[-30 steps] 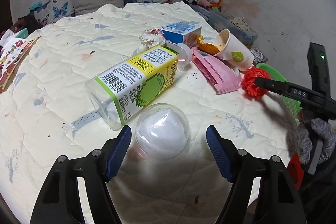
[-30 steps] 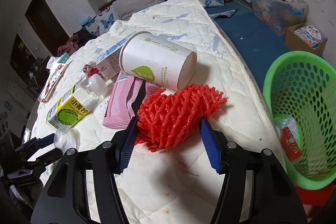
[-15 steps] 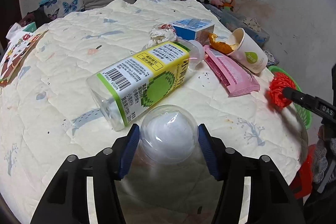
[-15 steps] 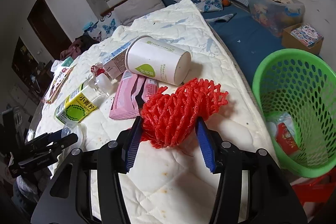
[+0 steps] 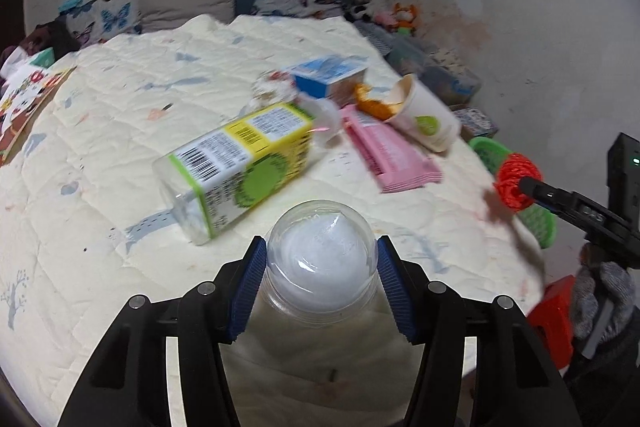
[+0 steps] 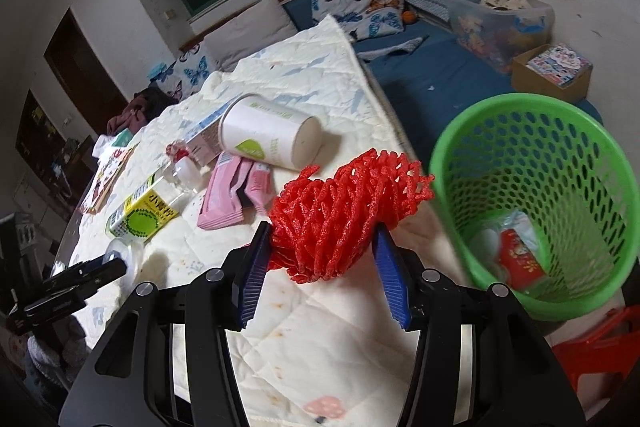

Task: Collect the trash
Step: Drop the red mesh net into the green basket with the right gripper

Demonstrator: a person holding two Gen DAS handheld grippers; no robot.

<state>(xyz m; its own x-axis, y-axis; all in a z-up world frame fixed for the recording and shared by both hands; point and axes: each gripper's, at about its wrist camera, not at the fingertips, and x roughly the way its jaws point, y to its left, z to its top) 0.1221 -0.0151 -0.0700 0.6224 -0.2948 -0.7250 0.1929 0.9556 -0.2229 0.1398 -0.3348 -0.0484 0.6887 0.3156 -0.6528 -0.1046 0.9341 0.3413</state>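
Observation:
My left gripper (image 5: 322, 277) is shut on a clear plastic dome lid (image 5: 322, 263), held above the quilted bed (image 5: 120, 147). My right gripper (image 6: 322, 263) is shut on a red foam net (image 6: 344, 211), held above the bed's edge beside the green mesh basket (image 6: 532, 147). The net also shows in the left wrist view (image 5: 516, 183). On the bed lie a yellow-green labelled bottle (image 5: 240, 163), a pink packet (image 5: 384, 155), a white paper cup (image 5: 424, 119) and a blue carton (image 5: 328, 77).
The basket holds a red packet (image 6: 520, 255) and some clear wrapping. A red stool (image 6: 600, 355) stands under it. A clear storage box (image 6: 500, 23) and a cardboard box (image 6: 552, 71) sit beyond on the blue floor mat. Pillows line the bed's far end.
My left gripper closed on the dome lid and lifted it off the bed. My right gripper carried the red net up and rightward toward the basket.

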